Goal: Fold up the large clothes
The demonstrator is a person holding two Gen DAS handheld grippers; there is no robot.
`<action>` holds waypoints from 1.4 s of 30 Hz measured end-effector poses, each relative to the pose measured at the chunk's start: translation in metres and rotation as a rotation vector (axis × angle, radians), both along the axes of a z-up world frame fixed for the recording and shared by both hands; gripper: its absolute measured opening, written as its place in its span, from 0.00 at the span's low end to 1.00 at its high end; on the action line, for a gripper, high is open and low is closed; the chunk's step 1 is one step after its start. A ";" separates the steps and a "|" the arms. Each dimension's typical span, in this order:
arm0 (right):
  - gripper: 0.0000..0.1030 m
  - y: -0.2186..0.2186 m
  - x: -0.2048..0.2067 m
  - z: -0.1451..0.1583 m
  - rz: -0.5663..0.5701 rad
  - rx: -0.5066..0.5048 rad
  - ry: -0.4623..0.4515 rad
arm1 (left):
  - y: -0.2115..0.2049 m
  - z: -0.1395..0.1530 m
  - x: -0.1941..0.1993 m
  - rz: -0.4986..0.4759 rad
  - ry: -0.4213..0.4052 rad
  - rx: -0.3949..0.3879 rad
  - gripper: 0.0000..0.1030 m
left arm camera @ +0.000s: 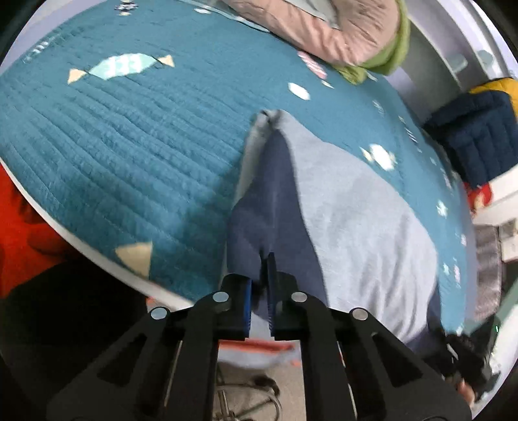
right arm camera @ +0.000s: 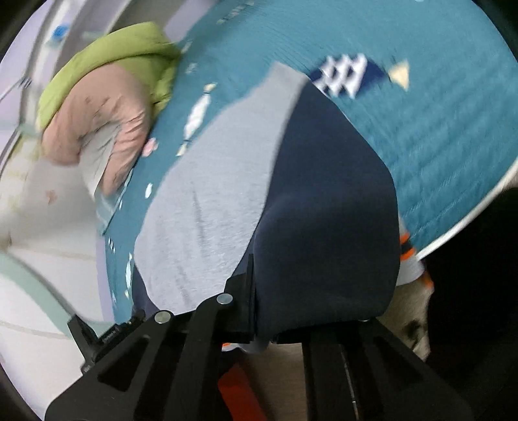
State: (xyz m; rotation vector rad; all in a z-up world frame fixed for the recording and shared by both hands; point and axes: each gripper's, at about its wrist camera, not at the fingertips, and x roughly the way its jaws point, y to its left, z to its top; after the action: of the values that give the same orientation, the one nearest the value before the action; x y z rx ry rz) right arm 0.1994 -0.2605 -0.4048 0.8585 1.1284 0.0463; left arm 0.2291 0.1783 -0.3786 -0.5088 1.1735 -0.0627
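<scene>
Teal quilted bed cover [left arm camera: 129, 145] carries a grey-and-navy garment [left arm camera: 349, 207]; left claw [left arm camera: 260, 291] and right claw [right arm camera: 255, 304] each pinch its navy edge.

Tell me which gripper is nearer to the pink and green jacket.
Neither clearly. The left gripper and right gripper both clamp the grey and navy garment; the pink and green jacket lies far across the bed.
</scene>
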 end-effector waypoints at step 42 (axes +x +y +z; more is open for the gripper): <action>0.04 0.057 0.071 0.012 0.354 -0.238 -0.026 | -0.005 -0.033 -0.019 0.014 0.123 -0.007 0.83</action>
State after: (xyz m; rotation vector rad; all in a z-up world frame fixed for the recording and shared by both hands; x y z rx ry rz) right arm 0.2703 -0.2039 -0.3925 0.4395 1.2231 0.2110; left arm 0.2104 0.1730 -0.4112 -0.5333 1.2902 -0.0235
